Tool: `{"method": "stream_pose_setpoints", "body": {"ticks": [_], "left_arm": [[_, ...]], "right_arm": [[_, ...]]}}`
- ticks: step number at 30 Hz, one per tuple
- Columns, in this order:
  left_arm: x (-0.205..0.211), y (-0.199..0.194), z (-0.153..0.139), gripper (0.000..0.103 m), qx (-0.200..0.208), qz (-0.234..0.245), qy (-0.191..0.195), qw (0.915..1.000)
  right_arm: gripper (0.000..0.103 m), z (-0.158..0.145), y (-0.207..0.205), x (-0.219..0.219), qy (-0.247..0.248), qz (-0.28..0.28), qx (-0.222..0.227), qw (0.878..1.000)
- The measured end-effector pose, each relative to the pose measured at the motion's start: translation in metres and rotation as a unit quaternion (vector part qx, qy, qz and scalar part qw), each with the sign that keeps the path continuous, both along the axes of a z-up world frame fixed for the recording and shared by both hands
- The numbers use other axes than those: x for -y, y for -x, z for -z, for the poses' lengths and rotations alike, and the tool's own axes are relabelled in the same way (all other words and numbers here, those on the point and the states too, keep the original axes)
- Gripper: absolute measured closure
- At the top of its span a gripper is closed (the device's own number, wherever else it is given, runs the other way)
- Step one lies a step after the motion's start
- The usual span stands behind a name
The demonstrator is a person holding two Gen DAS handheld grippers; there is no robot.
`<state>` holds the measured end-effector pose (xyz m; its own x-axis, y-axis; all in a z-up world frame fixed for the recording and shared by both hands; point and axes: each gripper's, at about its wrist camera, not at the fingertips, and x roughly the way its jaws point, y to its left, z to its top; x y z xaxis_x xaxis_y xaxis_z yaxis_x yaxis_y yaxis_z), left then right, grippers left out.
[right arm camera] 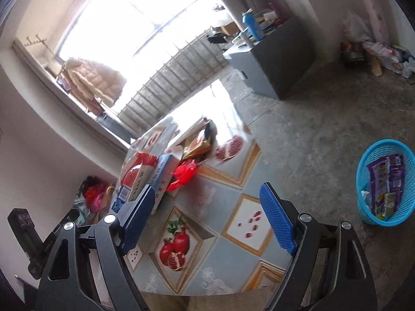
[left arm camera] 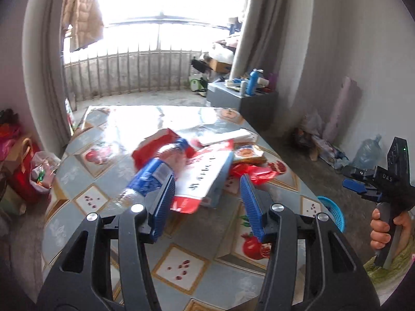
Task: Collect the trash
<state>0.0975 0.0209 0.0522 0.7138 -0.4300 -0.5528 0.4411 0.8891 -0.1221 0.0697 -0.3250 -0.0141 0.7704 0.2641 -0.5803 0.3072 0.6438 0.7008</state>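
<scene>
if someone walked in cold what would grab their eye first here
Probably the red and white heap of wrappers and packets piled mid-table on the pomegranate-print tablecloth. Next, the bright blue mesh basket on the floor right of the table, already holding some wrappers, and the glaring window behind.

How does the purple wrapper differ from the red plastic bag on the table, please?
The purple wrapper sits in the blue basket on the floor; the red plastic bag lies on the table. The wrapper is flat and printed; the bag is crumpled and plain. Both are thin packaging.
</scene>
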Motion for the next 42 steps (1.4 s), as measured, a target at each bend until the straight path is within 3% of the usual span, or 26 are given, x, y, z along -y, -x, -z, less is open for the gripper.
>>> {"method": "stream_pose_setpoints", "body": {"ticks": [5, 12, 20, 27, 31, 37, 42], "left_arm": [[-0.022, -0.012, 0.006, 0.065, -0.016, -0.015, 0.037, 0.9991], [-0.010, -0.035, 0.020, 0.079, -0.021, 0.011, 0.040, 0.9989], [0.013, -0.089, 0.047, 0.089, -0.039, -0.008, 0.002, 0.9992], [-0.023, -0.094, 0.038, 0.089, -0.020, -0.040, -0.019, 0.9988], [-0.061, -0.116, 0.055, 0.089, -0.067, -0.073, -0.002, 0.9950], [-0.087, -0.146, 0.088, 0.090, -0.157, -0.071, 0.062, 0.9831], [-0.080, -0.146, 0.107, 0.090, -0.201, -0.041, 0.090, 0.9745]], "right_arm": [[0.029, 0.001, -0.035, -0.034, -0.027, -0.049, 0.000, 0.998], [0.040, 0.009, -0.076, -0.067, -0.058, -0.089, -0.010, 0.994], [0.047, 0.030, -0.134, -0.107, -0.063, -0.138, -0.045, 0.987], [0.047, 0.015, -0.139, -0.110, -0.058, -0.140, -0.024, 0.988], [0.047, -0.006, -0.134, -0.112, -0.059, -0.153, 0.004, 0.987], [0.047, -0.037, -0.156, -0.138, -0.076, -0.198, 0.041, 0.976], [0.047, -0.029, -0.191, -0.172, -0.063, -0.229, 0.002, 0.971]]}}
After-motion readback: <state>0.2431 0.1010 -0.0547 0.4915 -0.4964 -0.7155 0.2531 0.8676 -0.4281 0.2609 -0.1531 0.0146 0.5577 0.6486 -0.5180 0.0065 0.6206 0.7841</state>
